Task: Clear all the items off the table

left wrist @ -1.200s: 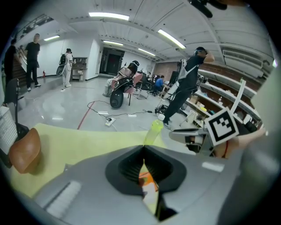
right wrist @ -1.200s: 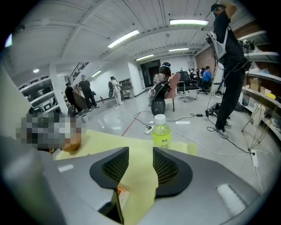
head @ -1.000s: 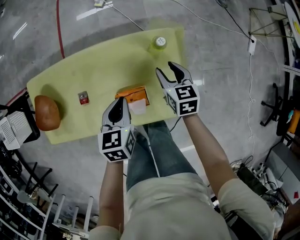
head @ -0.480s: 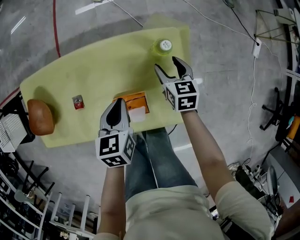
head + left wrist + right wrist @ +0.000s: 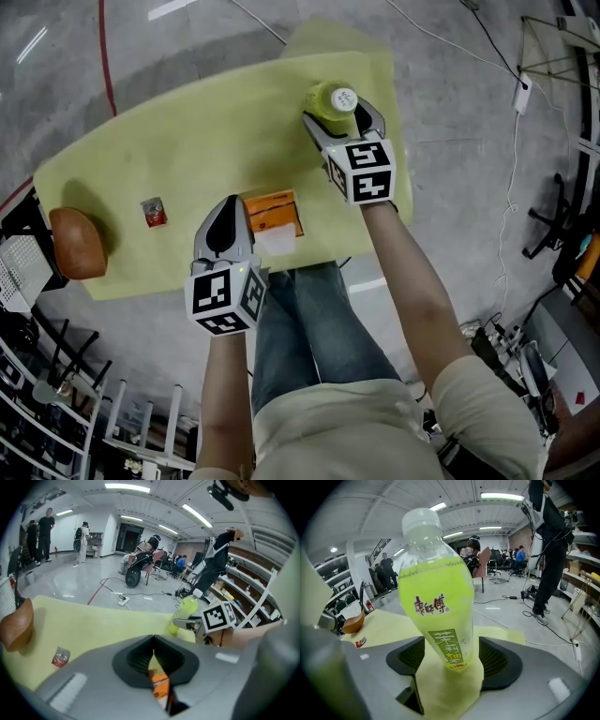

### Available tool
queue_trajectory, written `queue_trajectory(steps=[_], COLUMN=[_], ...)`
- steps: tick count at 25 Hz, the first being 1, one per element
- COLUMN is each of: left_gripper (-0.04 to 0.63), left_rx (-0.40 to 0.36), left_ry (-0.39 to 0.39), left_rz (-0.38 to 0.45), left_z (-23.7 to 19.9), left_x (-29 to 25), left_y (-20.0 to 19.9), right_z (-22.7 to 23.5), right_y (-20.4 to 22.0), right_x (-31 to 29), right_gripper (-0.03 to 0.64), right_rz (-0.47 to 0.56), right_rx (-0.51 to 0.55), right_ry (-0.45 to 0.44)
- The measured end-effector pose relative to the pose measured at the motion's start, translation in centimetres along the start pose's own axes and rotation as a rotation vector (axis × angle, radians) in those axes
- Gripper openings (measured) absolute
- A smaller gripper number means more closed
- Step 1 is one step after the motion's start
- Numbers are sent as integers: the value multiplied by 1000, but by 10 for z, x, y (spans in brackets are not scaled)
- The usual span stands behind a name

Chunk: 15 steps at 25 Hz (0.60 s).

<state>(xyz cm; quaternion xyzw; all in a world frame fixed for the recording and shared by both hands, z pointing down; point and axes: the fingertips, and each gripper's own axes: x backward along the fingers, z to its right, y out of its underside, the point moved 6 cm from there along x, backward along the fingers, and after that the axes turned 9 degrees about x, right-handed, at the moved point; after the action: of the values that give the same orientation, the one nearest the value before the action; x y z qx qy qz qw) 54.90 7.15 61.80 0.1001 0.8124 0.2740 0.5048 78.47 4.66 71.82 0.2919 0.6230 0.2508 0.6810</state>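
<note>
A green tea bottle with a white cap stands upright at the far right of the yellow-green table. My right gripper is open, one jaw on each side of the bottle, with a gap at both pads; its jaws have just been opening. Shut and empty, my left gripper hovers at the near edge beside an orange box. That box shows just beyond the closed tips of the left gripper. A small red packet and a brown loaf-like lump lie further left.
A white basket sits off the table's left end, with dark racks below it. Cables run over the grey floor behind and to the right of the table. The person's legs are against the near edge.
Both grippers have come down toward the table. The right one moved forward with its jaws widening until they flank the bottle. The left stays shut and has dropped closer to the orange box.
</note>
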Motion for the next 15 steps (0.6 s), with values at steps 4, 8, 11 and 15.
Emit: queue_trajectory(steps=[4, 8, 11, 15], left_gripper=[9, 11, 9, 9], left_rx=[4, 12, 13, 17], left_ry=[-2, -4, -5, -4], left_rz=[-5, -13, -21, -25], left_z=[-2, -5, -8, -10], left_x=[-9, -13, -14, -16], left_y=[-1, -1, 0, 2], right_z=[5, 6, 5, 4], right_y=[-2, -2, -4, -4], right_x=[-15, -25, -30, -36], right_gripper=[350, 350, 350, 350], right_rz=[0, -4, -6, -10], right_rx=[12, 26, 27, 39], right_ry=[2, 1, 0, 1])
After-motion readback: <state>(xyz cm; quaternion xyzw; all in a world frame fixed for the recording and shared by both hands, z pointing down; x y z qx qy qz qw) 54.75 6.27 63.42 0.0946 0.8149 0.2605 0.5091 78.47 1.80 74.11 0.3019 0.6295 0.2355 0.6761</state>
